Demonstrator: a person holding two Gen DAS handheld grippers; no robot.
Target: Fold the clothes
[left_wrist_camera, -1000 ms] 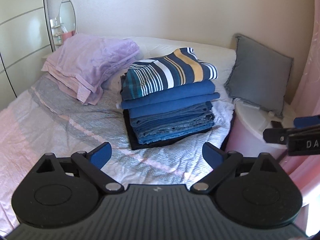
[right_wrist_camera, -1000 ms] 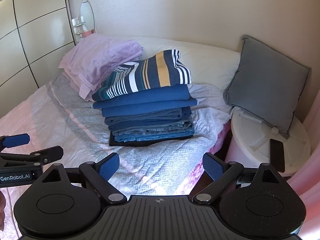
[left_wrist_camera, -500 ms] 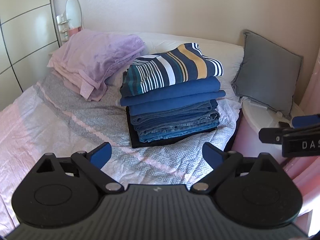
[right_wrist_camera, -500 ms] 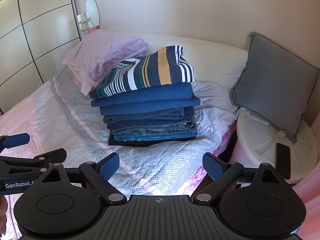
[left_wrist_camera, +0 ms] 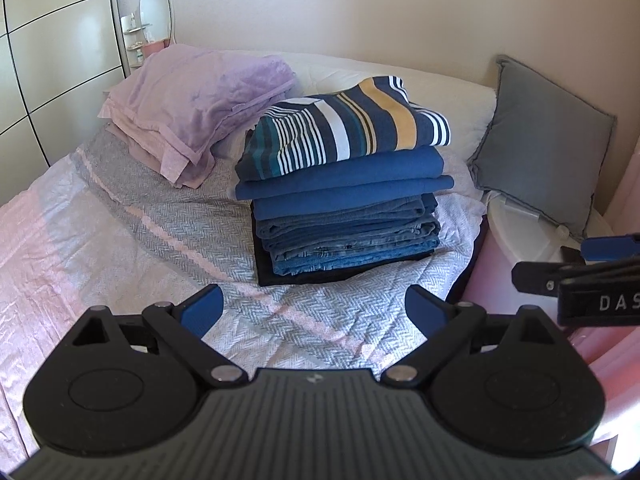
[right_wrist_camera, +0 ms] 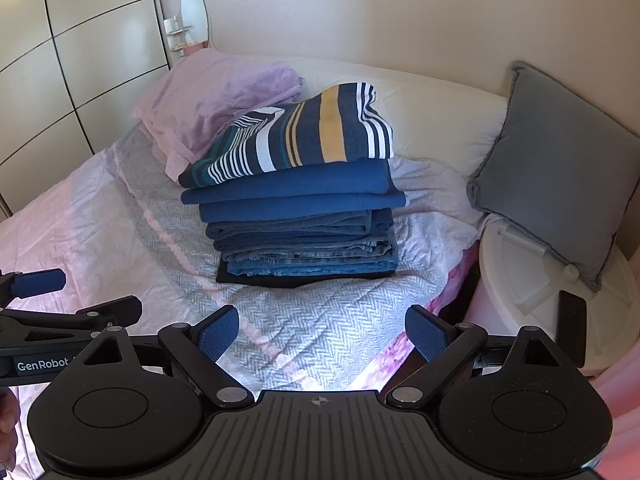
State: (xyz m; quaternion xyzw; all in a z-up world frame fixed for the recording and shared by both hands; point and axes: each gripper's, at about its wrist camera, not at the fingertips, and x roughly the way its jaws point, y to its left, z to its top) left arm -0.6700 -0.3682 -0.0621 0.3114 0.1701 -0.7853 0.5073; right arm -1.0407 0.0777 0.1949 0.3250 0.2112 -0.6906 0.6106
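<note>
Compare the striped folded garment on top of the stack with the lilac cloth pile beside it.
The striped folded garment is navy with white and yellow bands; the lilac cloth pile is plain. The garment lies flat and squared on the blue stack; the pile is rumpled and rests on the bed. Both are untouched by either gripper.

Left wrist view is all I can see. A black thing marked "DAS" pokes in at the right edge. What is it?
Observer: That is the right gripper. Its own camera shows it open, with nothing in it.
Operator: It blocks part of the white round lid beside the bed. Is something lying there?
Observer: Yes, a flat dark slab, perhaps a phone, lies on the lid's near right part.
Operator: And below the bed's edge, where my view goes dark?
Observer: A pink flowered sheet shows there, under the grey cover.
</note>
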